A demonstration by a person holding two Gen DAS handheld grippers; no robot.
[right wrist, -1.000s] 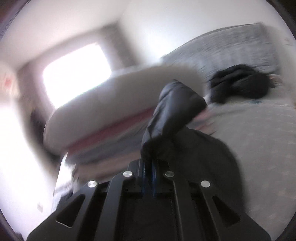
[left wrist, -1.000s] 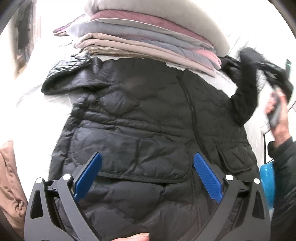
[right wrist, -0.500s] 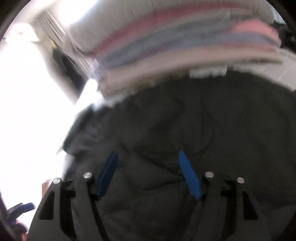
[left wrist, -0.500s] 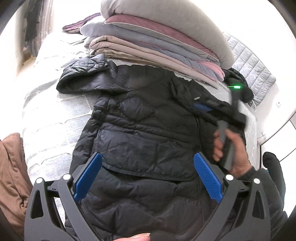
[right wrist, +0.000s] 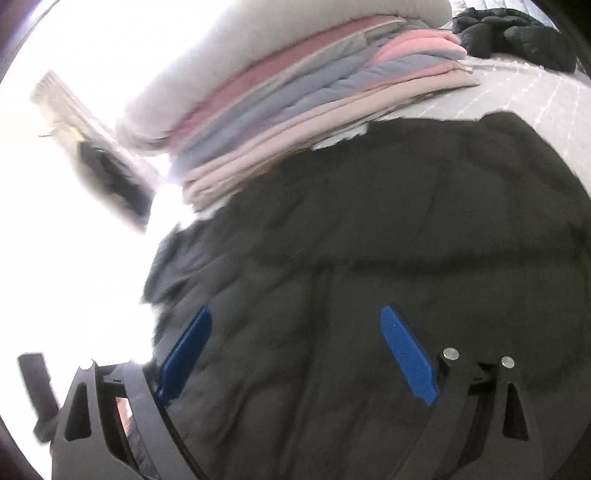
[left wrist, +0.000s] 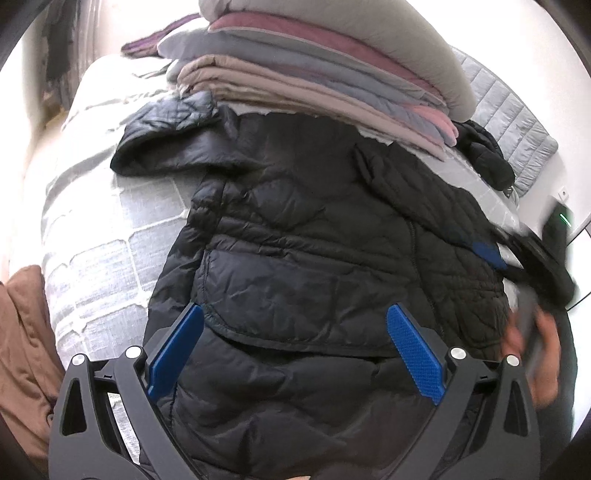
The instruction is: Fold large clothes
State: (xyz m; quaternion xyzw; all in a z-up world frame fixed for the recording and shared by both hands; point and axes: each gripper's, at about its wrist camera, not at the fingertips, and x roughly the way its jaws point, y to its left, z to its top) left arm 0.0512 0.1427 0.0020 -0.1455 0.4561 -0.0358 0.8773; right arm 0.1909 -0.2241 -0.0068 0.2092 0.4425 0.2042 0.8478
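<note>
Nearest, my left claw (left wrist: 295, 350) hung spread wide over the hem of the black quilted jacket (left wrist: 314, 240), its blue pads gripping nothing. My right claw (right wrist: 295, 350) had just been opening; its jaws stood wide above the same dark fabric, with cloth under them but none pinched between them. From the left wrist view, the hand (left wrist: 532, 354) carrying that right claw showed blurred at the jacket's right side.

The jacket lay flat and face up across the middle of the grey quilted bed (left wrist: 92, 258), hem toward me, collar toward the far end. One sleeve (left wrist: 166, 144) stretched toward the bed's left edge; the other appeared folded in over the chest. I judged the jacket light, puffy and slick, likely to slump and slide, so a firm pinch on a stitched edge such as the hem, cuff or shoulder seam looked safer than a grab at the filled panels.

Beyond the collar, a stack of folded bedding (left wrist: 314, 74) sat near the far end. A brown garment (left wrist: 22, 350) lay at the near left edge, another dark garment (right wrist: 517, 33) toward the far right corner.
</note>
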